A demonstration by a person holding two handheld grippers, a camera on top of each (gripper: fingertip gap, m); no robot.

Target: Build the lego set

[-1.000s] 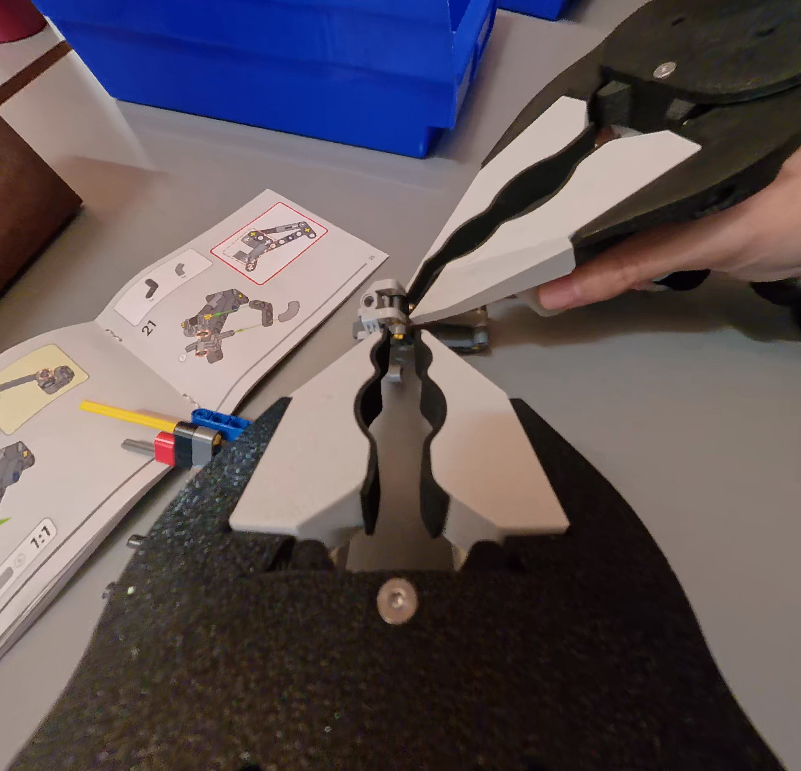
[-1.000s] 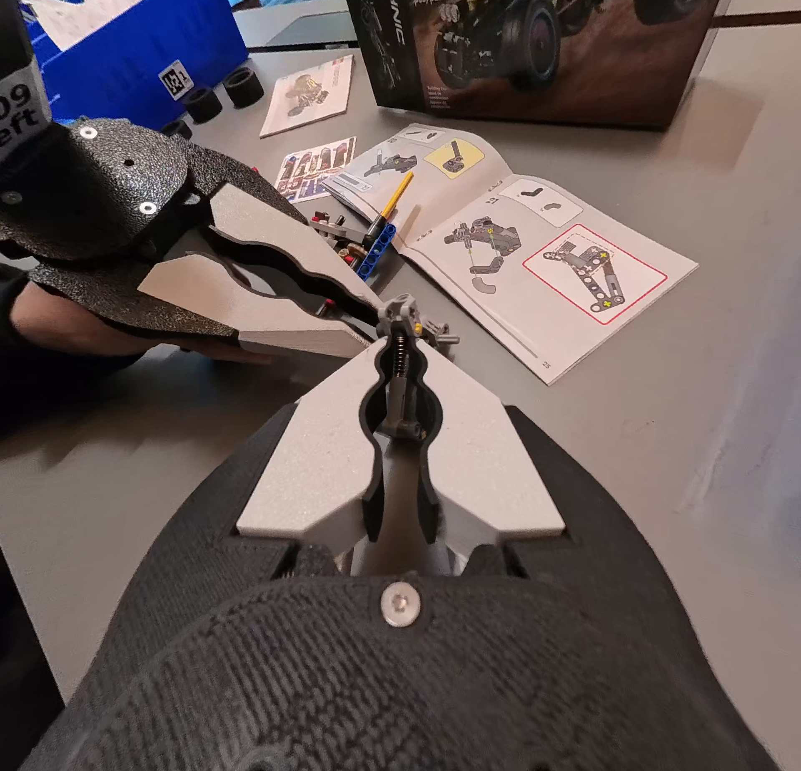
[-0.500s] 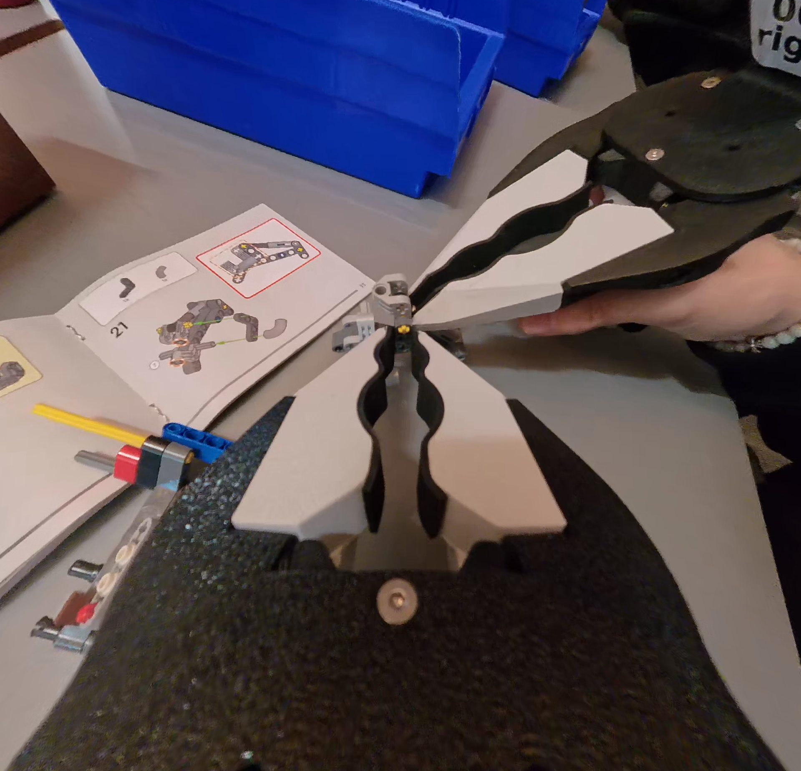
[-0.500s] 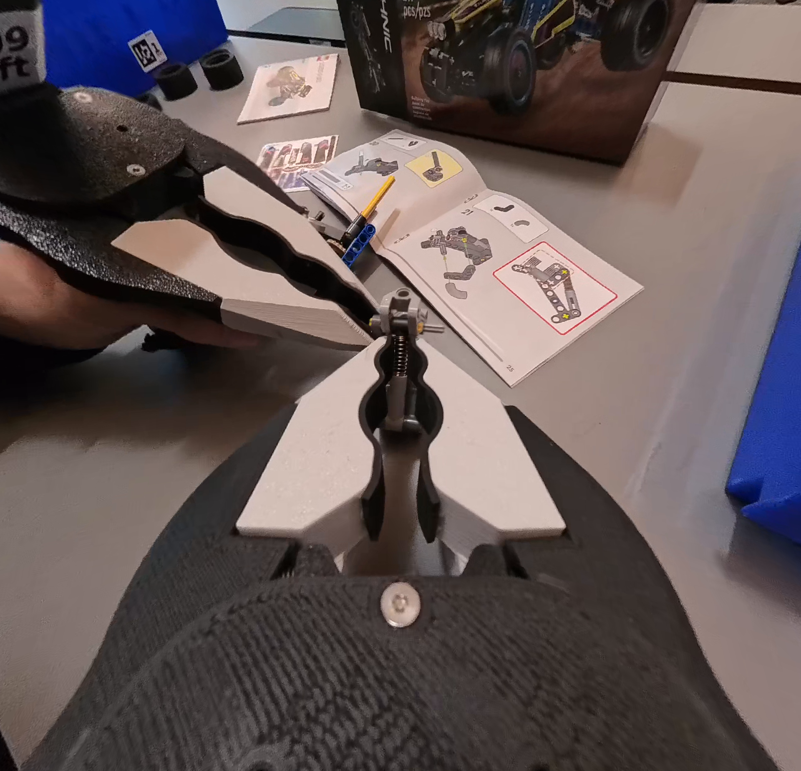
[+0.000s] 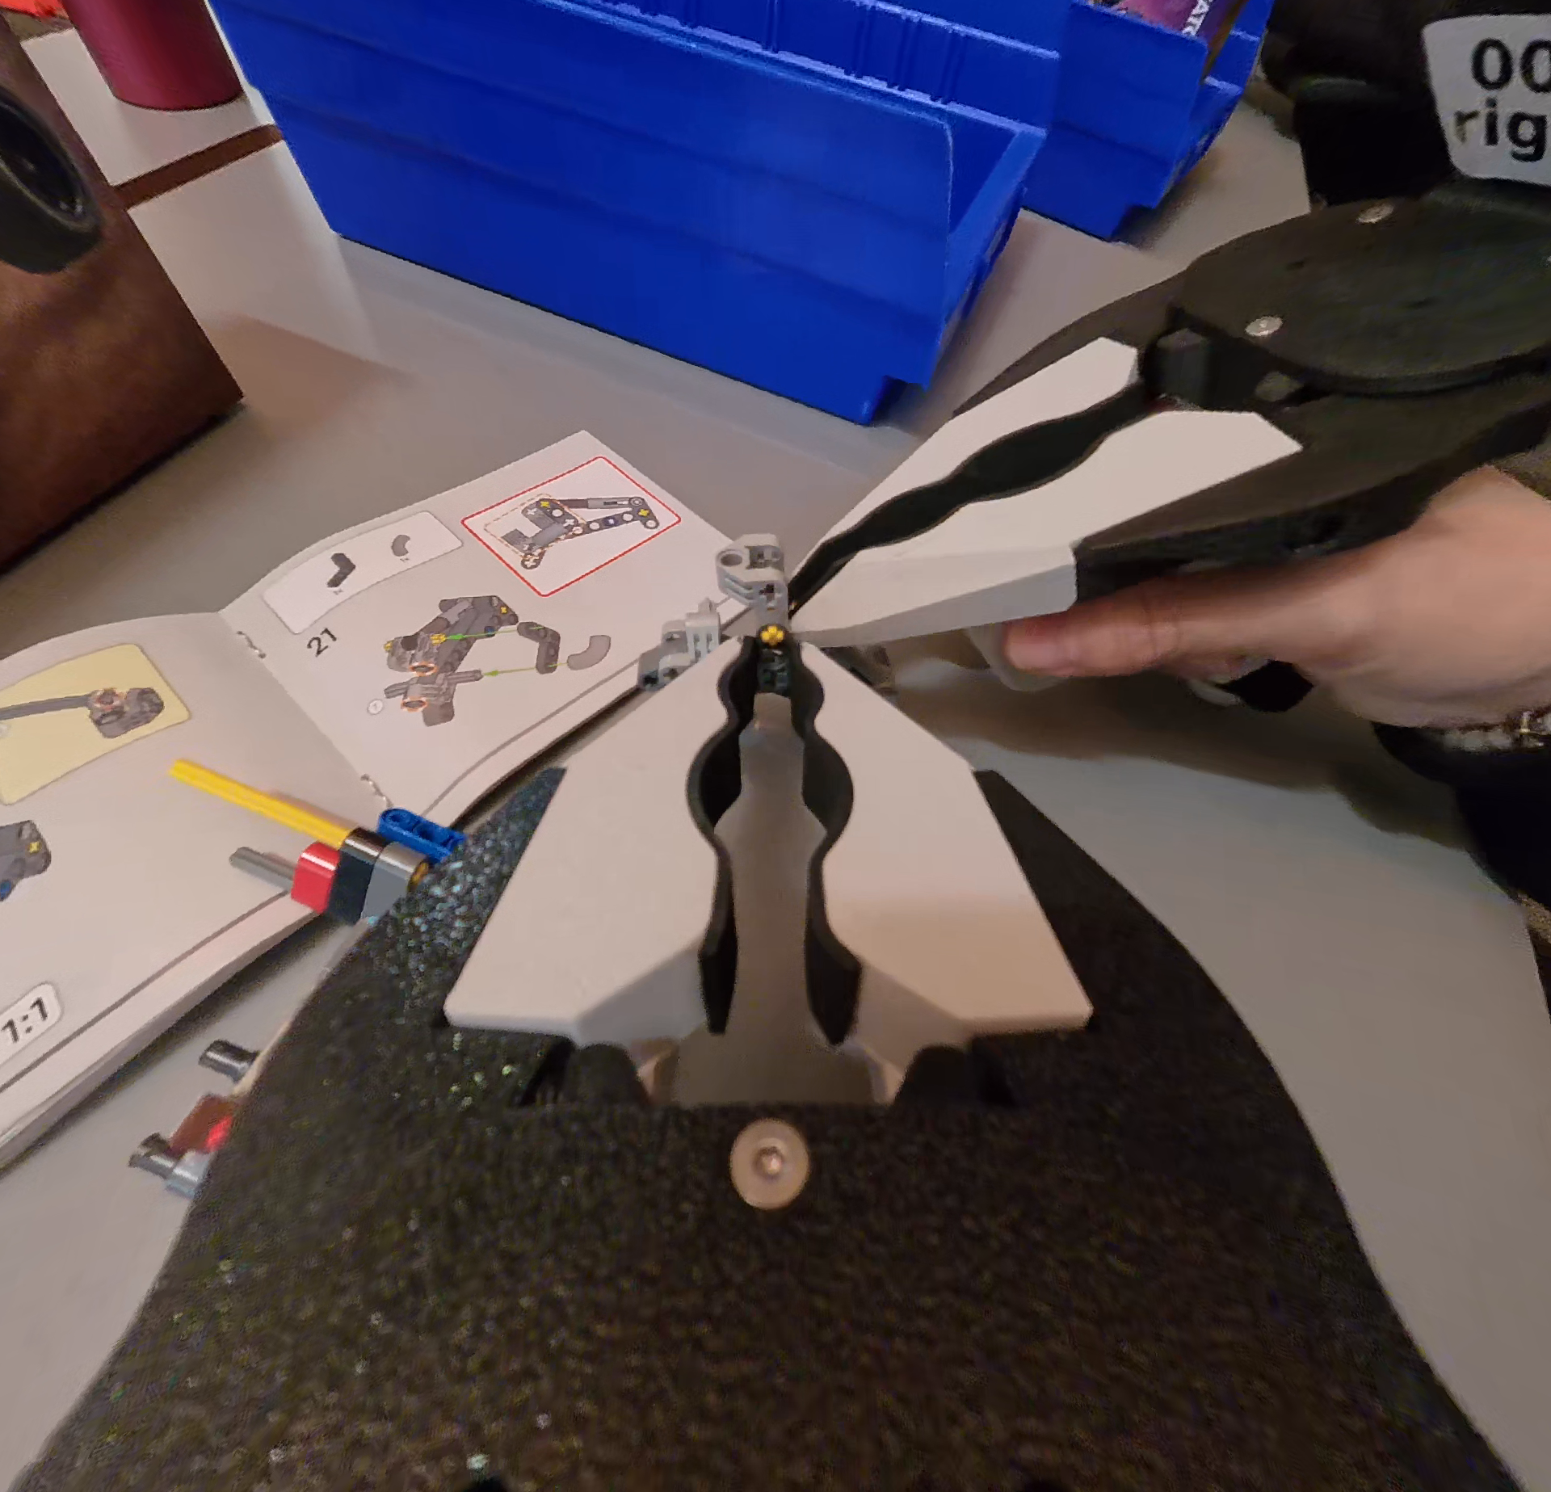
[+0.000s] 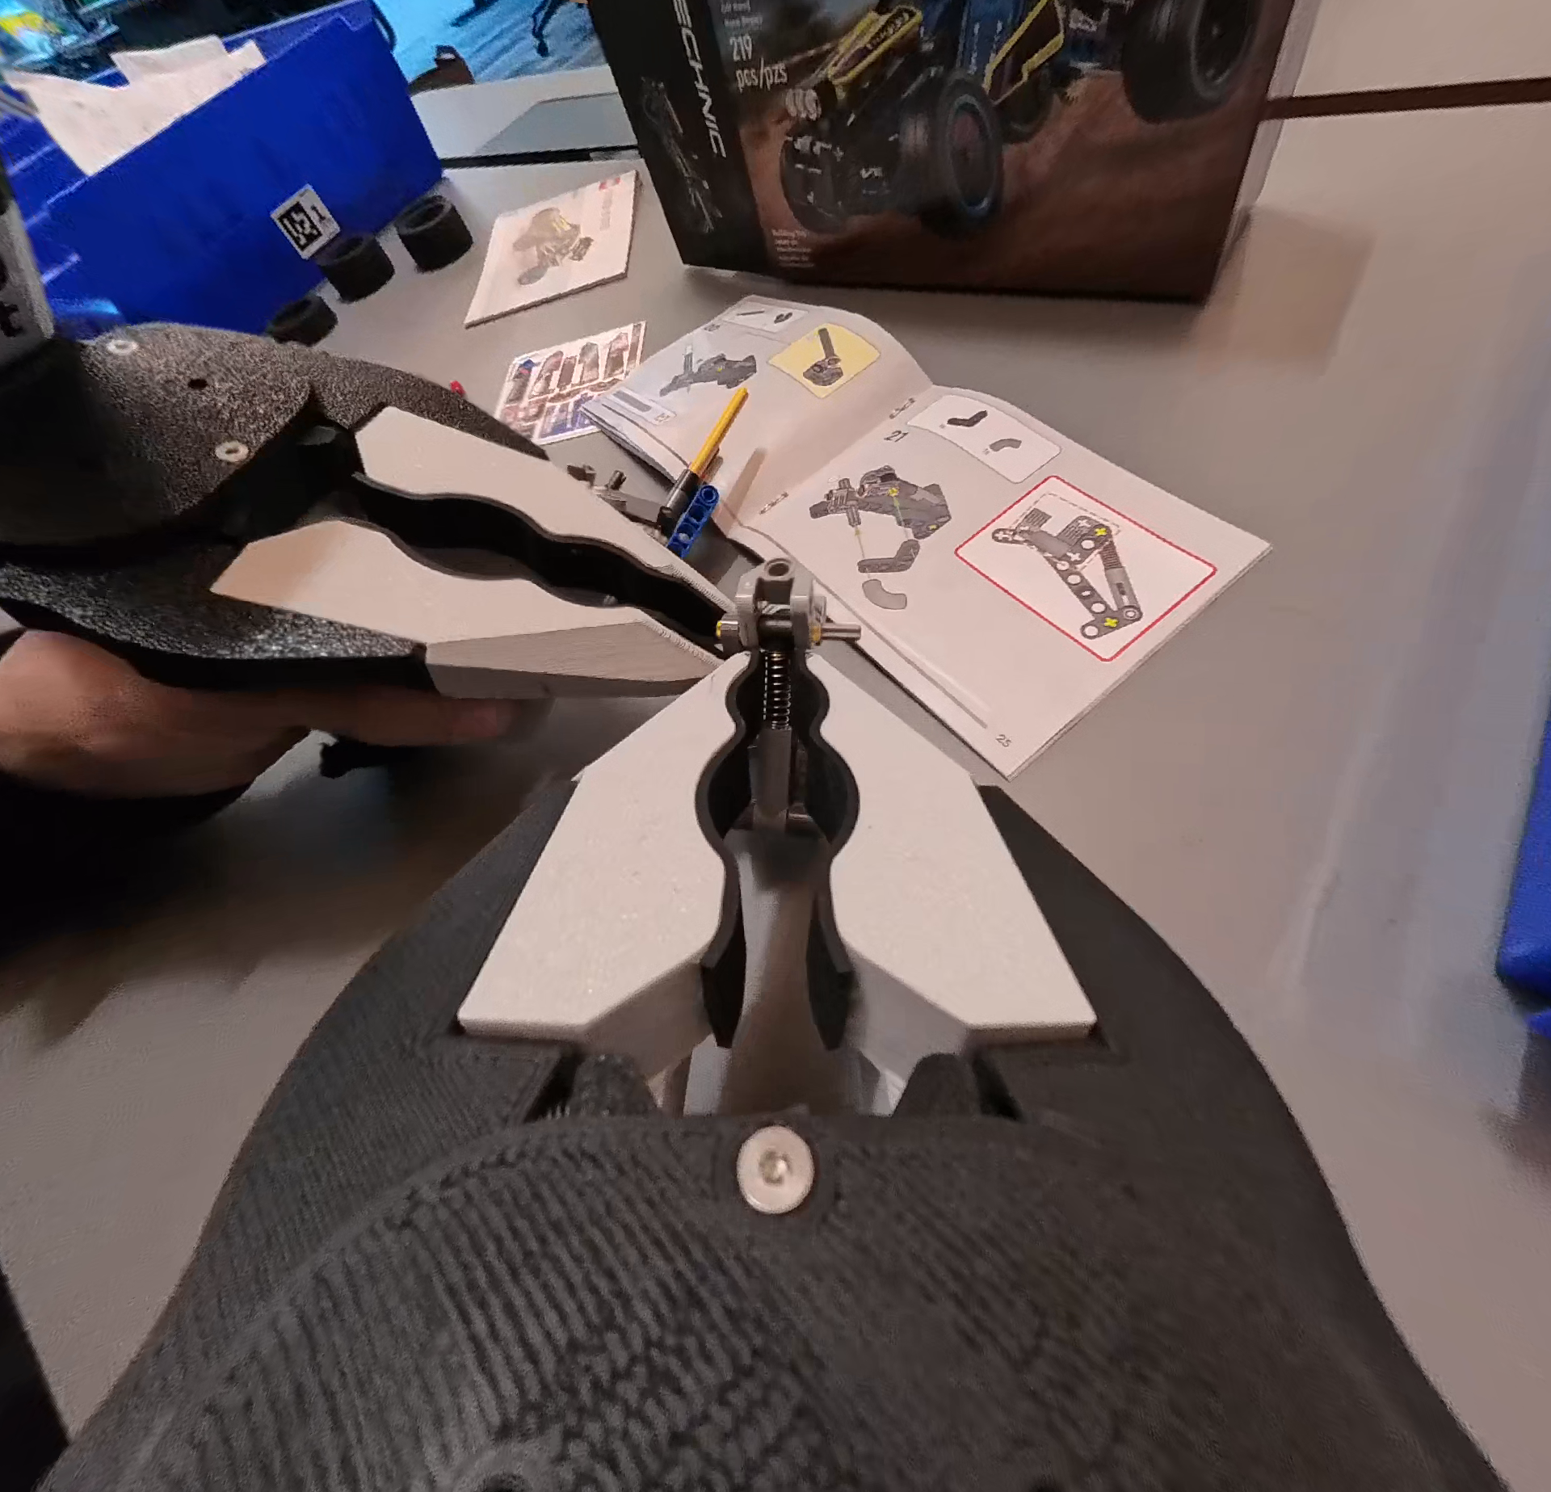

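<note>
A small grey lego assembly (image 5: 749, 569) with a spring shock absorber (image 6: 776, 696) is held between both grippers above the table. My right gripper (image 6: 776, 664) is shut on the shock absorber's body, and the grey connector (image 6: 776, 596) sticks out past its tips. My left gripper (image 5: 770, 656) is shut on the dark end with a yellow axle tip (image 5: 770, 634). In the left wrist view the right gripper (image 5: 793, 606) comes in from the right. In the right wrist view the left gripper (image 6: 713, 625) comes in from the left. Their tips almost touch.
An open instruction booklet (image 5: 470, 612) lies on the grey table, with a yellow axle carrying red, black and grey bushes (image 5: 336, 860) and a blue beam (image 5: 420, 832) on it. Blue bins (image 5: 629, 151) stand behind. The set's box (image 6: 965, 109), black tyres (image 6: 432, 230) and a sticker sheet (image 6: 571, 377) lie farther back. Both grippers' tips are close together, under 4 cm apart.
Both grippers have stayed shut on the assembly and have lifted and swung it a little. The booklet and bins have shifted in view.
</note>
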